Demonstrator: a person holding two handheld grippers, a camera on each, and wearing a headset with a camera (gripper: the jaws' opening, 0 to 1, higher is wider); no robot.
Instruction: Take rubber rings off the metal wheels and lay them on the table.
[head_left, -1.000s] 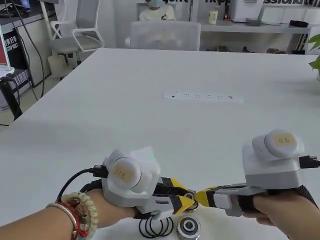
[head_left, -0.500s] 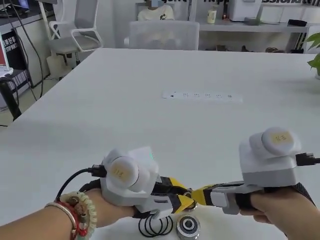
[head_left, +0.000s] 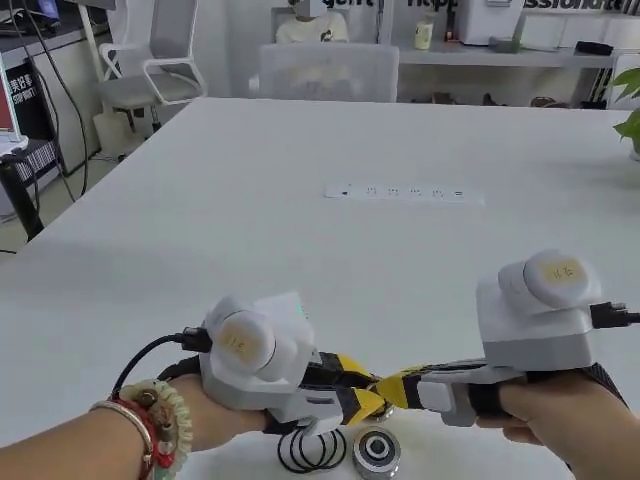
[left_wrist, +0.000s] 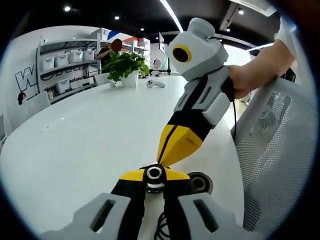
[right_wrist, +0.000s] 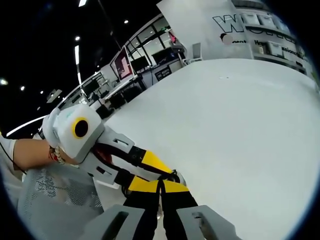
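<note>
Several rings: black loops in a small heap on the table, at the bottom edge of the head view, already off their wheels.
Loose wheel: lies flat just right of the heap; it looks bare of rubber, though it is too small to be sure.
Left gripper: jaws clamped on a small wheel, held just above the table and over the heap.
Right gripper: jaws together, tip set against the small wheel from the right; whether a ring is pinched between them I cannot tell.
Change: very little over the last second. The right gripper has crept slightly left towards the left one, and the two tips stay met. The heap and the loose wheel lie as before.
Meaning: probably the middle of peeling a ring off the small wheel. Nothing new has reached the heap, so this wheel likely still needs work.
Table: white, matt and broad, bare through the middle of the frame.
Power strip: white, lying flat above centre, well apart from the work.
Room: a mesh chair at the far table edge, an office chair at upper left, a leafy plant at the right edge, and a counter along the back wall.
</note>
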